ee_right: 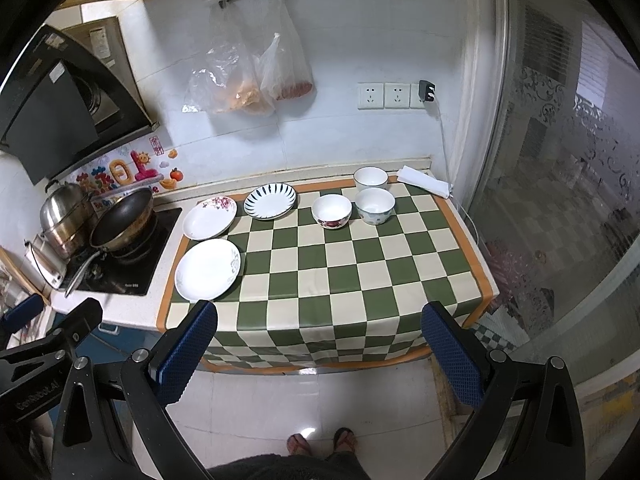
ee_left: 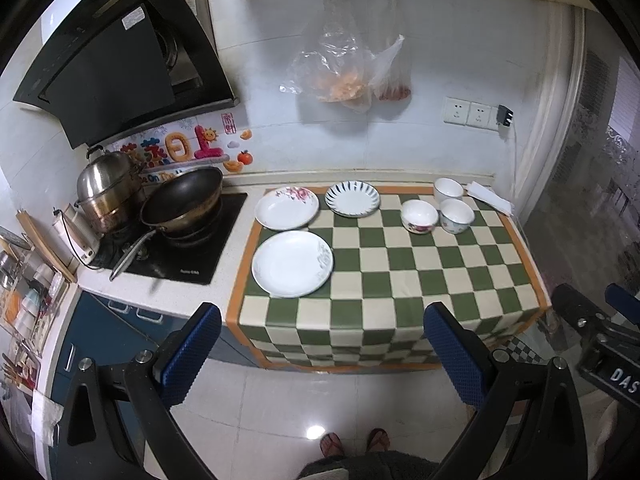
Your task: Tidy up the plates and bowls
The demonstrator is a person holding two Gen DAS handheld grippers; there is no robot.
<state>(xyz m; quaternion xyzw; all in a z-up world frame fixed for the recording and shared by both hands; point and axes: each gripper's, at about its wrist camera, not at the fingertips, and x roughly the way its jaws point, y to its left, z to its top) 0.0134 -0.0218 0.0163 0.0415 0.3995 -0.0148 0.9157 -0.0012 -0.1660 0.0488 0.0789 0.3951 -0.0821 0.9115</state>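
Plates and bowls sit apart on a green-and-cream checked cloth (ee_left: pixel 400 268) covering a kitchen counter: a large white plate (ee_left: pixel 292 263) near the cloth's left edge, a rose-patterned plate (ee_left: pixel 286 208) at its back-left corner, a blue-striped plate (ee_left: pixel 352 199) just beside that along the back edge. Toward the back-right corner stand a floral bowl (ee_left: pixel 419 216), a pale patterned bowl (ee_left: pixel 457 215) and a plain white bowl (ee_left: pixel 448 189). Both the left gripper (ee_left: pixel 322 316) and right gripper (ee_right: pixel 319 314) hang wide apart and empty before the counter's front edge, above a person's sandalled feet (ee_right: pixel 322 442). A wok (ee_left: pixel 182 200) rests on the hob to the left.
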